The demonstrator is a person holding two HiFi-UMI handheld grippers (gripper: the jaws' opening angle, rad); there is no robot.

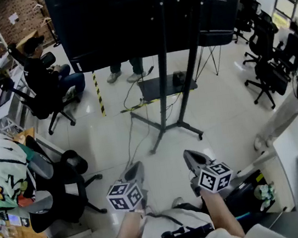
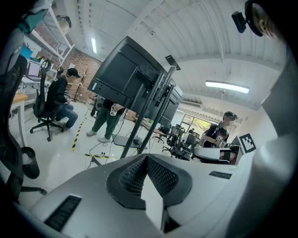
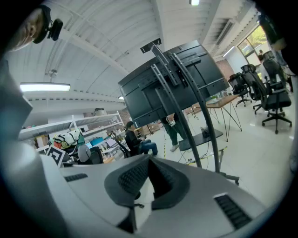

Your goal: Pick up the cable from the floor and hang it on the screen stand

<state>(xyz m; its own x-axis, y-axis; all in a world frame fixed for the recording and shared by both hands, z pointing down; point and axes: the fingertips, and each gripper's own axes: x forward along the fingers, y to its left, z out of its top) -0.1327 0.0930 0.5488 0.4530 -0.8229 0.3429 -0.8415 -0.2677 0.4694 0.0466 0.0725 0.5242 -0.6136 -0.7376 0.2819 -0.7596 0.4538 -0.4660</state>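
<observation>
Head view shows both grippers held low and near, just in front of the person's body, well short of the work. The left gripper [image 1: 136,167] has its jaws pressed together with nothing between them. The left gripper view confirms this: the ribbed pads [image 2: 160,176] meet at the tip and only bare floor lies beyond. The right gripper [image 1: 189,155] is the same, closed on itself and empty, and its own view shows the pads [image 3: 132,179] touching with no cable in them.

The cable [image 1: 131,130] lies on the pale floor [image 1: 226,115]. It is a thin dark line that runs from the far side by the foot of the stand [image 1: 167,88] towards the near left, and ends not far ahead of the left gripper. It looks slack and loose, and no gripper touches it. More leads trail round the stand's shelf, and I cannot tell which join this one. The screen [image 1: 112,21] sits at the top of the stand, far centre.

By my reading the task has not begun. Nothing has been picked up and nothing hangs on the stand. What remains is all of it: open a gripper, go down to the cable, close on it, lift it, carry it to the far centre and drape it over the frame.
</observation>
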